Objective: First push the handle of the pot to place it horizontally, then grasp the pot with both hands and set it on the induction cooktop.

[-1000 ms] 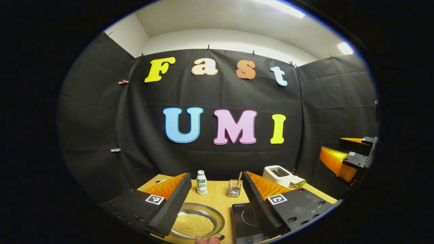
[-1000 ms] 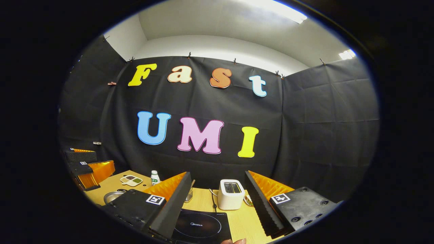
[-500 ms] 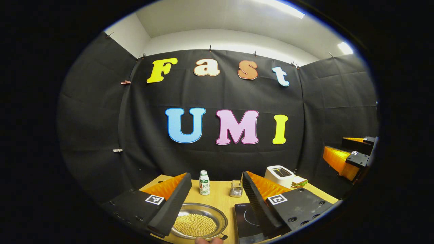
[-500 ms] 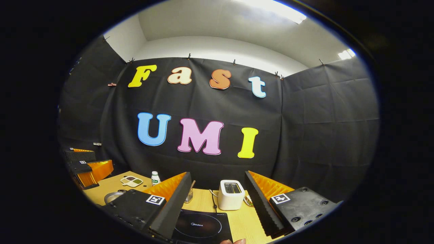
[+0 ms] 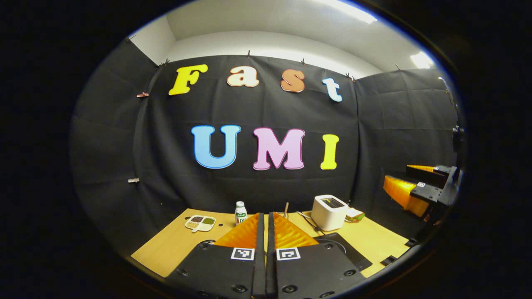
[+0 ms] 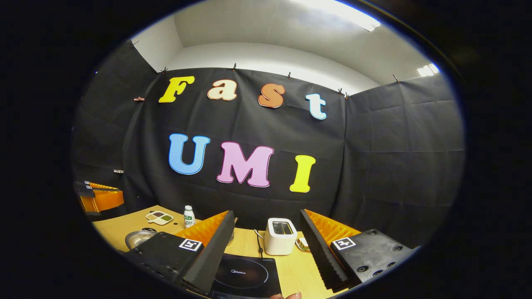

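- Two grippers, unequal: left gripper (image 5: 266, 232) jaws together, empty; right gripper (image 6: 266, 249) jaws apart, empty.
- Shallow round steel pot (image 6: 139, 238) sits table-left, beside black induction cooktop (image 6: 248, 277).
- Left gripper looks nearer; handle direction unreadable.

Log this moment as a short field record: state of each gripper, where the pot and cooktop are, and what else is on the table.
left gripper: fingers closed together, nothing between them
right gripper: fingers spread wide, holding nothing
pot: on the table, left of the cooktop, not on it
cooktop: flat on the table, bare, below the right gripper
other items: toaster, bottle, divided dish
task status: pot not yet moved to cooktop
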Demonstrator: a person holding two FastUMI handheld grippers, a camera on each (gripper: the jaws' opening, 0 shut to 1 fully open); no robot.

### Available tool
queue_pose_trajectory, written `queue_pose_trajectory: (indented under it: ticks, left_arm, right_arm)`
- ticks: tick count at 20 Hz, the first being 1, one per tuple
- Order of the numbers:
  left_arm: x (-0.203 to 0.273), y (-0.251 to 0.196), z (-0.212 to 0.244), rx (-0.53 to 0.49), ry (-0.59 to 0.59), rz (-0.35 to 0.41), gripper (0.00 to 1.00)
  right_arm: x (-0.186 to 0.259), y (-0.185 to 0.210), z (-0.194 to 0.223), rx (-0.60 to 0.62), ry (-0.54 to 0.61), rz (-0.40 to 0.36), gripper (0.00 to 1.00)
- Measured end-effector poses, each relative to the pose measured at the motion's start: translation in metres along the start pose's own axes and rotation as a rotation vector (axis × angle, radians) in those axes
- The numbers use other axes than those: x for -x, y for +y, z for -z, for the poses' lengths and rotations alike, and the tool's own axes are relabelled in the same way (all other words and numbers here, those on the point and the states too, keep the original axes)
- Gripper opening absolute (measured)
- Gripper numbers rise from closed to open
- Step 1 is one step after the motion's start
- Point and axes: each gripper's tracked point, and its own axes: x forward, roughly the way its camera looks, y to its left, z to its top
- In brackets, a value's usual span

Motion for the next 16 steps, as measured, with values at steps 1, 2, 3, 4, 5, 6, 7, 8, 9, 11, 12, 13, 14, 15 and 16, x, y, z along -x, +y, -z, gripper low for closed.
queue_pose_trajectory:
  ticks: [1,2,3,4,5,6,7,8,9,11,12,13,14,15,16]
  left_arm:
    - [0.002,0.007,0.01,0.001,0.031,0.005,0.05]
    - [0.003,0.014,0.021,0.003,0.072,0.006,0.05]
    - [0.004,0.02,0.037,0.002,0.122,0.013,0.05]
    - [0.005,0.027,0.052,-0.004,0.177,0.014,0.05]
    - [0.006,0.034,0.071,-0.016,0.239,0.017,0.05]
    - [0.009,0.038,0.091,-0.036,0.311,0.03,0.05]
    - [0.013,0.041,0.112,-0.052,0.388,0.044,0.05]
    - [0.017,0.04,0.134,-0.053,0.474,0.076,0.05]
    - [0.022,0.037,0.155,-0.037,0.551,0.111,0.05]
    - [0.031,0.028,0.188,0.019,0.714,0.167,0.05]
    - [0.036,0.027,0.202,0.043,0.782,0.186,0.05]
    - [0.046,0.028,0.214,0.053,0.843,0.2,0.05]
    - [0.05,0.029,0.225,0.053,0.898,0.216,0.05]
    - [0.055,0.029,0.239,0.042,0.942,0.225,0.05]
    - [0.056,0.03,0.251,0.032,0.986,0.239,0.06]
  right_arm:
    - [0.0,0.002,0.001,0.001,0.002,-0.002,0.97]
    - [0.0,0.004,0.002,0.002,0.005,-0.006,0.97]
    - [0.0,0.006,0.003,0.002,0.007,-0.009,0.97]
    - [0.0,0.007,0.004,0.001,0.01,-0.012,0.97]
    - [0.0,0.009,0.006,-0.001,0.014,-0.014,0.97]
    - [0.001,0.01,0.007,-0.003,0.018,-0.016,0.97]
    - [0.002,0.011,0.009,-0.001,0.022,-0.015,0.97]
    - [0.003,0.01,0.01,0.003,0.024,-0.015,0.97]
    - [0.003,0.01,0.01,0.008,0.027,-0.014,0.97]
    - [0.004,0.007,0.01,0.011,0.027,-0.006,0.97]
    - [0.005,0.005,0.01,0.009,0.026,-0.001,0.97]
    - [0.006,0.003,0.009,0.01,0.027,0.006,0.98]
    - [0.008,0.0,0.01,0.011,0.028,0.012,0.98]
    - [0.009,-0.002,0.011,0.014,0.029,0.018,0.98]
    - [0.01,-0.005,0.012,0.016,0.031,0.024,0.98]
